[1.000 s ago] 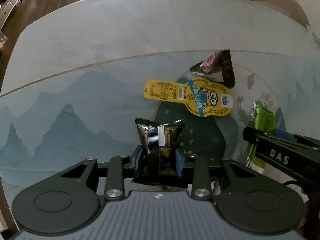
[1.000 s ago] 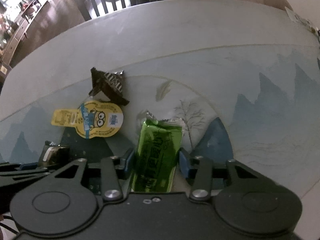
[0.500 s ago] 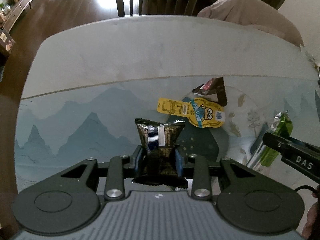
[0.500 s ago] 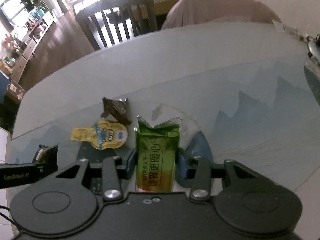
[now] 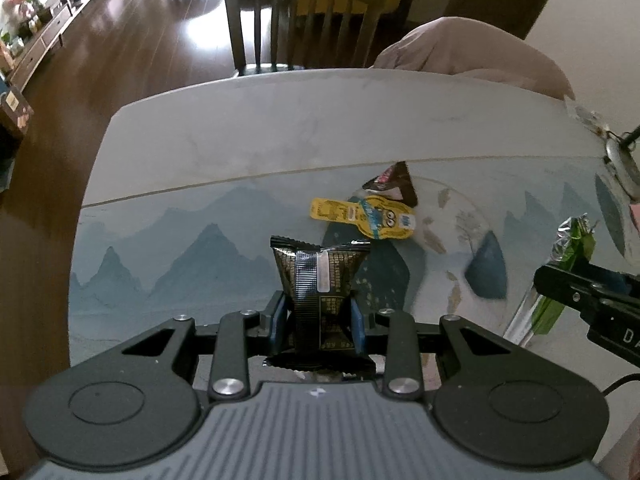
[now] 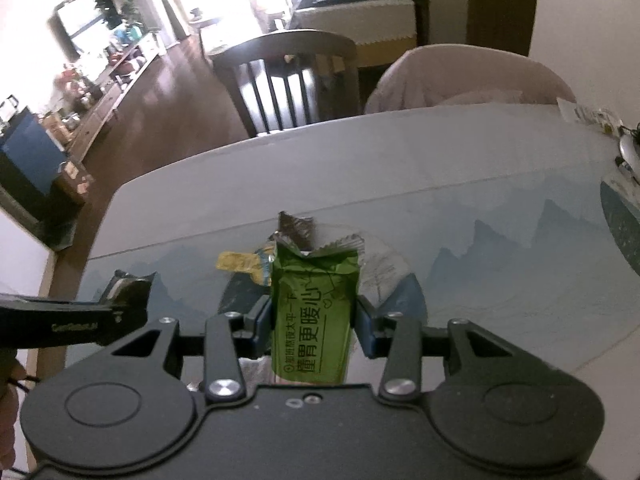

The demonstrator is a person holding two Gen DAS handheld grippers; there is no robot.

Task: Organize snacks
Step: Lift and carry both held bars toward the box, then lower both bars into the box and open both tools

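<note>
My left gripper [image 5: 318,320] is shut on a black and gold snack packet [image 5: 320,280], held upright above the table. My right gripper [image 6: 314,320] is shut on a green snack packet [image 6: 314,312] with a torn silver top; the same green snack packet [image 5: 572,252] and right gripper show at the right edge of the left wrist view. On the table lie a yellow cartoon-face snack [image 5: 368,216] and a dark triangular packet [image 5: 394,182] touching its far side. In the right wrist view the yellow snack [image 6: 240,262] and dark packet [image 6: 298,228] peek out behind the green one.
The table [image 5: 280,120] carries a blue mountain-print mat [image 5: 180,240]. A dark wooden chair [image 5: 300,20] and a chair draped in beige cloth [image 5: 472,56] stand at the far edge. Metal items [image 5: 618,160] lie at the right. Brown floor lies to the left.
Both grippers have risen from the table with their packets still held. The table and the two lying snacks look smaller, and the chairs and room have come into view.
</note>
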